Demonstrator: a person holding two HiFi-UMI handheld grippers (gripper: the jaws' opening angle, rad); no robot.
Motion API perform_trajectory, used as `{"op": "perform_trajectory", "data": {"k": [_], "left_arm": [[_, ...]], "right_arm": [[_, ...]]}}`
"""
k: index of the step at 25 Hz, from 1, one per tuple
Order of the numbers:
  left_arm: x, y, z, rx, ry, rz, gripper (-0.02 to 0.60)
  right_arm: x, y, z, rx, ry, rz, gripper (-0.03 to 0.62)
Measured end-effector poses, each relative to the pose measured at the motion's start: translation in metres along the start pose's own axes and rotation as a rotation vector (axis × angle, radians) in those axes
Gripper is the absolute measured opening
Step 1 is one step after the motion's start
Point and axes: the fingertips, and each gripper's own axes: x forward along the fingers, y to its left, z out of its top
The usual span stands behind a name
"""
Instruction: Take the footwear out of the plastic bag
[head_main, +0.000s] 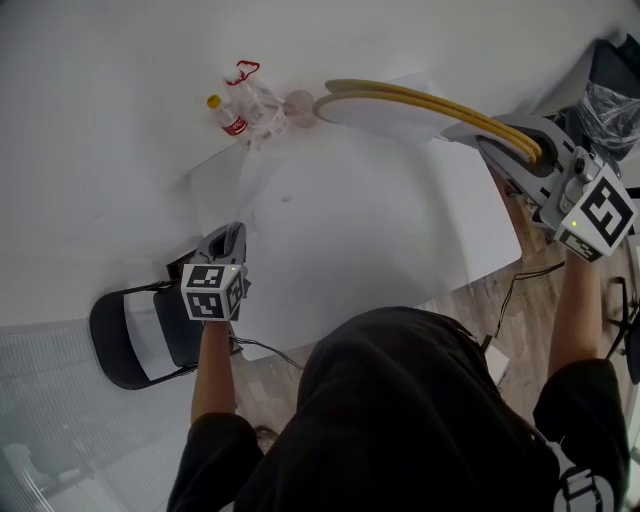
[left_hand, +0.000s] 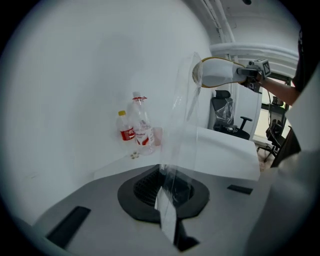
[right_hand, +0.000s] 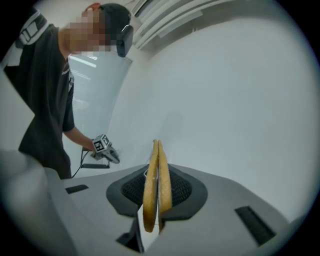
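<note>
Both grippers have something clamped. From the head view, the left gripper (head_main: 228, 240) sits at the near left edge of the white table (head_main: 400, 240), its jaws closed, though the clear film it pinches is hard to make out from above. The right gripper (head_main: 512, 142) is held out at the far right, jaws closed partway on the footwear (head_main: 400, 105), a flat pair of white slippers with yellow edging that stretches leftward above the far side of the table. Two bottles (head_main: 245, 110) and a pink cup (head_main: 298, 105) stand together at the far left of the table, a black chair (head_main: 130, 340) is at the near left on the floor, and an office chair (head_main: 610, 100) wrapped in plastic stands at the far right. In the left gripper view, the jaws are pressed shut on the plastic bag (left_hand: 176, 145), which rises from them as a tall clear sheet. Its upper end reaches the toe of the footwear (left_hand: 217, 72), held high to the right by the other gripper (left_hand: 252, 71); I cannot tell whether the toe is inside the bag's mouth. In the right gripper view, the jaws grip the pair edge on, two yellow rims side by side between the pads (right_hand: 180, 192), with no film visible around that end. Beyond them to the left, a person (right_hand: 45, 100) in a dark shirt holds the left gripper low, well apart from the right one.
</note>
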Motion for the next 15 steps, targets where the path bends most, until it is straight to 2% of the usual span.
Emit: {"op": "perform_trajectory", "data": {"k": [4,7,10,15], "left_arm": [[-0.003,-0.006,0.022,-0.064,-0.054,0.046,0.021],[0.001,-0.012,0.031,-0.112,-0.07,0.087,0.02],[0.007,-0.019,0.039,-0.137,-0.062,0.13,0.021],[0.024,-0.049,0.039,-0.177,-0.024,0.107,0.021]], "right_arm": [[-0.001,-0.013,-0.016,0.125,-0.094,-0.184,0.074],[0.002,-0.017,-0.031,0.279,-0.174,-0.288,0.074],[0.005,-0.016,-0.052,0.447,-0.239,-0.35,0.074],[0.018,-0.007,-0.098,0.667,-0.233,-0.409,0.074]]}}
